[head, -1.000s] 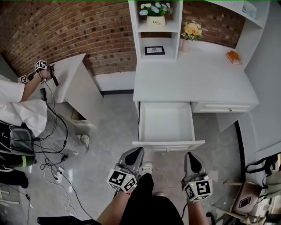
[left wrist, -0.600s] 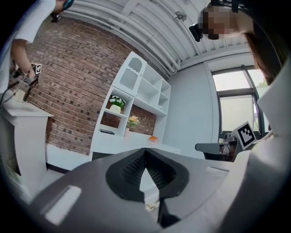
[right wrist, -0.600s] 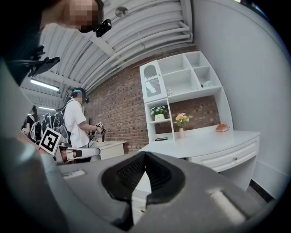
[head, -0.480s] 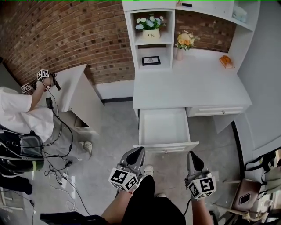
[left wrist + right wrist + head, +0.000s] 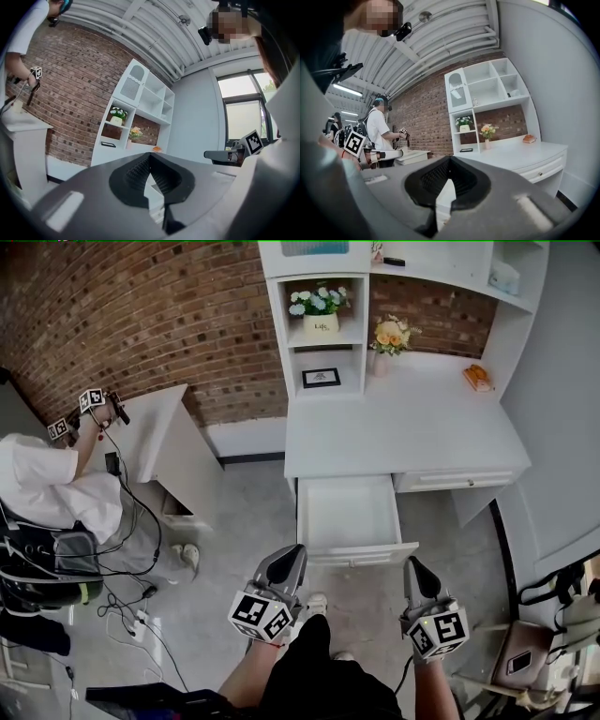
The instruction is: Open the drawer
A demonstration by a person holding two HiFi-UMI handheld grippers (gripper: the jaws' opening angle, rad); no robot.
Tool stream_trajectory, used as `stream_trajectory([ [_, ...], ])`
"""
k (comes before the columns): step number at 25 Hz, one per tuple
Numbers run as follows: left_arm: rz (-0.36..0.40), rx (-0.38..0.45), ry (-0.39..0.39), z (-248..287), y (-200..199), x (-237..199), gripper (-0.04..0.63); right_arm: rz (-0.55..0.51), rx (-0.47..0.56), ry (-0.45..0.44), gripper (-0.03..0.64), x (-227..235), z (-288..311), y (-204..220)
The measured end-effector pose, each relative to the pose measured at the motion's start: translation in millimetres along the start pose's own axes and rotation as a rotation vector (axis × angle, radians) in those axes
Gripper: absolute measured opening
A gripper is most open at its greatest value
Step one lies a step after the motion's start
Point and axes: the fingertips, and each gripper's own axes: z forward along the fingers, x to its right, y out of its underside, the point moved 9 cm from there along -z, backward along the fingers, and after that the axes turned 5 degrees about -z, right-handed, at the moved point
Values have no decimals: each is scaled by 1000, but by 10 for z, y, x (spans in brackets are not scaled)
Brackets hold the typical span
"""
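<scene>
Well, the drawer [image 5: 349, 517] stood pulled out from under the left part of the counter [image 5: 403, 432]. It was a plain white box with straight walls and a flat, smooth bottom that showed from above, and its front panel faced me. The counter was white too, smooth and matt, with a second drawer [image 5: 457, 480] lying flush beside the open one. Behind it ran a rough red brick wall [image 5: 141, 315]. A white shelf unit [image 5: 323, 324] rose from the counter's back edge and carried a pot of pale flowers [image 5: 319, 306] and a small dark picture frame [image 5: 322, 378]. A slim vase of orange flowers [image 5: 389, 337] stood just beside the unit. The floor [image 5: 244, 512] was grey and glossy.

My left gripper [image 5: 292, 557] hung near the drawer's front and apart from it. Its ribbed black pads [image 5: 135, 171] were pressed together at the tips with nothing between them. My right gripper [image 5: 412, 568] was clenched the same way, its pads [image 5: 433, 180] meeting at the tips on nothing. It touched neither the drawer nor the counter. Each gripper wore its marker cube at the back.

Off to the left, a person in a white shirt [image 5: 56, 493] stood at a small white cabinet [image 5: 155, 423], with dark cables [image 5: 131, 606] trailing over the floor.
</scene>
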Motion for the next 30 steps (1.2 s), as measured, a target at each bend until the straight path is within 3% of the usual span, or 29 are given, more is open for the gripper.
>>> stream_trajectory([
  [15, 40, 27, -34, -159, -424, 15, 3, -17, -4, -39, 3, 41, -79, -369],
  [30, 45, 48, -70, -457, -484, 55, 3, -18, 19, -55, 3, -59, -204, -447],
])
